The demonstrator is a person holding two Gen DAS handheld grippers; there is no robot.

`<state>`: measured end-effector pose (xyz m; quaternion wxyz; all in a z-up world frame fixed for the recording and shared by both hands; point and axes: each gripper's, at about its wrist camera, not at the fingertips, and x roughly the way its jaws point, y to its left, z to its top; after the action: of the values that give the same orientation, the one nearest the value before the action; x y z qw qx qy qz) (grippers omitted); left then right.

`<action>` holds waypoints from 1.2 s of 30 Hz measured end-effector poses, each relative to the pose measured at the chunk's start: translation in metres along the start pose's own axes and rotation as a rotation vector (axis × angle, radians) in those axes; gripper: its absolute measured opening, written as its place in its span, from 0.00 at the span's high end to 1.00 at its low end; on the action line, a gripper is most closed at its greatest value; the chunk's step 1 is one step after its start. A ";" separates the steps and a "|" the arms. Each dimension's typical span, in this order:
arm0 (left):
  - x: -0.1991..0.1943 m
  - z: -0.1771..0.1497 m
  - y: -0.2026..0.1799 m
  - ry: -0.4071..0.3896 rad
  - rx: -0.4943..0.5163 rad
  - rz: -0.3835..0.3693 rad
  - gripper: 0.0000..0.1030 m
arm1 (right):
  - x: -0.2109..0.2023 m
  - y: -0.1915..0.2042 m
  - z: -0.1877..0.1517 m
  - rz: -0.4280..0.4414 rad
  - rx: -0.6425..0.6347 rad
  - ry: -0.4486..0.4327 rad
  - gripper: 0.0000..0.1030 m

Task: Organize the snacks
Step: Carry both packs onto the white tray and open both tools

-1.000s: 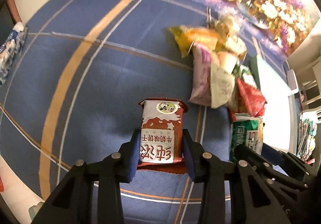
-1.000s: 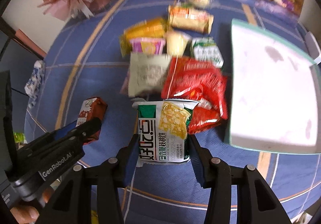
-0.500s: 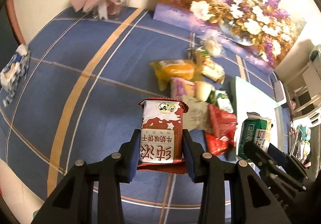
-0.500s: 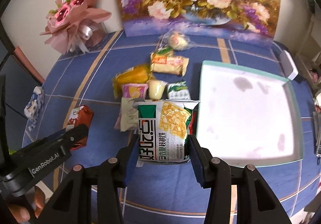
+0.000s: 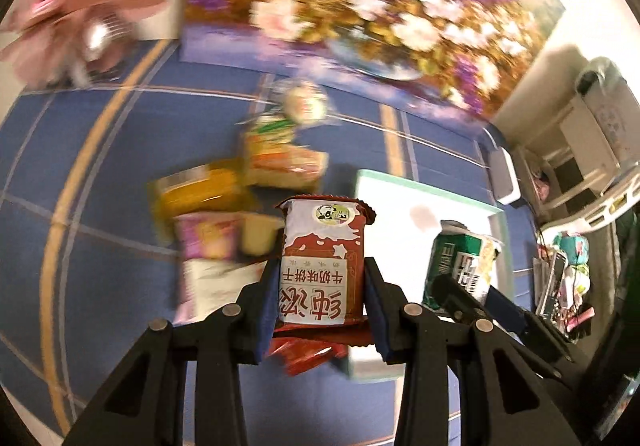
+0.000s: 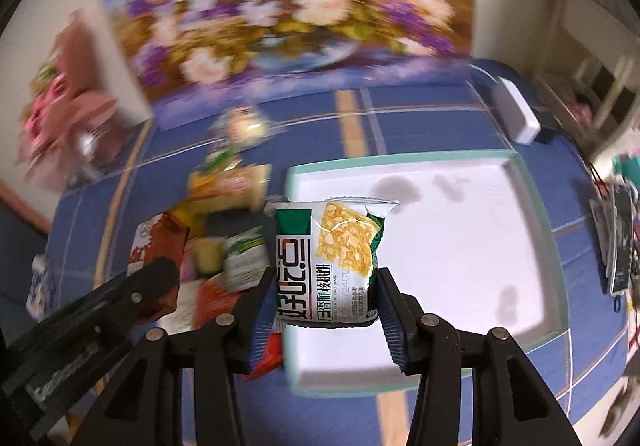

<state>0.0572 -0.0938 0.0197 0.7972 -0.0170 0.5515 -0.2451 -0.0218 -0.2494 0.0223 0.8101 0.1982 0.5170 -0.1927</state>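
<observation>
Blue cloth with orange and white stripes covers the bench [image 6: 400, 118], and a large flower painting [image 6: 288, 6] leans at its far edge.

At the centre of the work are two packets, both off the cloth. The left claw [image 5: 322, 298] is clenched on a red-and-white biscuit packet [image 5: 322, 266], its pads pressing both sides of the lower half. The right claw [image 6: 326, 306] grips a green-and-white walnut-crisp packet [image 6: 328, 266] the same way, and this packet hangs over the near left part of a white tray [image 6: 520, 182] with a pale green rim. The tray looks bare apart from some grey marks.

Left of the tray lies the unsorted pile of snacks [image 5: 224, 206]: yellow, pink, green and red wrappers, touching and overlapping, blurred in both views. A pink bouquet [image 5: 80, 2] stands at the far left corner.

The step in hand appears to be carrying both packets to the tray. Next, each claw probably needs to come down over bare tray floor, the two packets side by side and not stacked, and only then let go. The left packet appears to sit at the tray's left edge, so it likely needs to go further right first.
</observation>
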 end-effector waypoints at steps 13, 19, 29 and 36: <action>0.088 0.030 -0.080 0.109 0.117 -0.033 0.60 | 0.058 -0.103 0.045 -0.104 0.169 0.078 0.51; 0.111 0.040 -0.102 0.104 0.172 -0.032 0.60 | 0.081 -0.125 0.055 -0.119 0.189 0.110 0.51; 0.107 0.044 -0.102 0.091 0.170 0.005 0.39 | 0.090 -0.124 0.057 -0.153 0.159 0.135 0.47; 0.088 0.039 -0.073 0.073 0.111 0.076 0.28 | 0.074 -0.106 0.051 -0.146 0.148 0.130 0.40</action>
<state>0.0888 -0.2032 -0.0197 0.7851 0.0572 0.5660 -0.2451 -0.0086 -0.3734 -0.0386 0.7418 0.2311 0.5659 -0.2757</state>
